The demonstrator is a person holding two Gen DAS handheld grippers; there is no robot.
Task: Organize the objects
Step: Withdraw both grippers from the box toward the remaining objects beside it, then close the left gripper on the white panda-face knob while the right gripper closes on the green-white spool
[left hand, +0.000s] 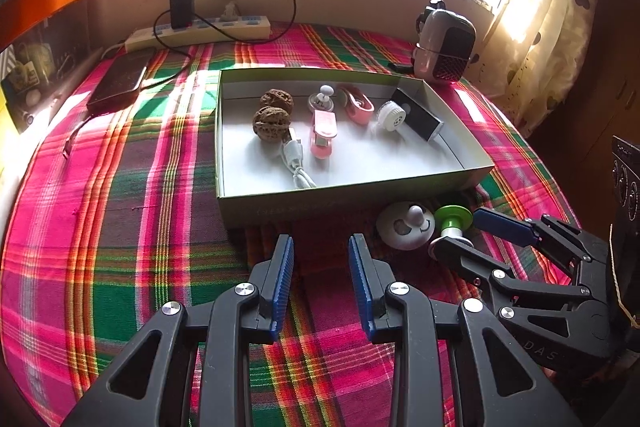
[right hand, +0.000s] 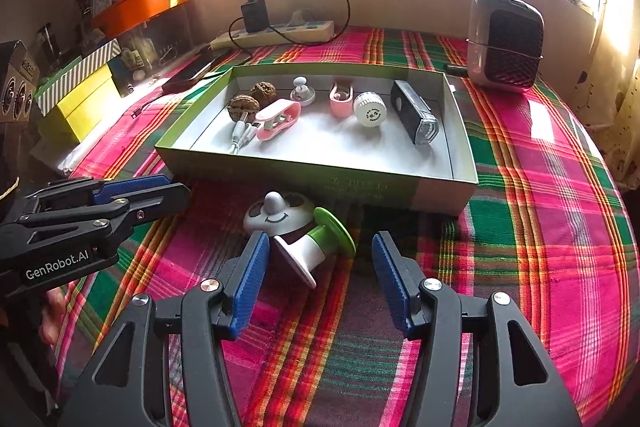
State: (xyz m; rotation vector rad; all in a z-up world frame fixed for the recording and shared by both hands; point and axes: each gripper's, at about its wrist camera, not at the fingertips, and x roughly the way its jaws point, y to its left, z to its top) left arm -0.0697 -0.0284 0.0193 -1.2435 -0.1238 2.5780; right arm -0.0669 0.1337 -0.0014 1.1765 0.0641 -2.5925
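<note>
Right tongs spread around the green spool lying before the box – closing off-centre could roll it into the white dome. Left tongs spread, empty.

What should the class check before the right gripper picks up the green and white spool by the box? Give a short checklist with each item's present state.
1. Right gripper open: ok, nothing pressed by the pads.
2. Spool between its fingers: ok, it lies on its side, nearer the left finger.
3. White smiley disc clear of the spool: not ok, it sits right against it.
4. Left gripper out of the way: ok, open and empty, off to the side.
5. Free room in the box: ok, the near part of the floor is bare.
6. Spool's grip firmness: cannot tell.
</note>
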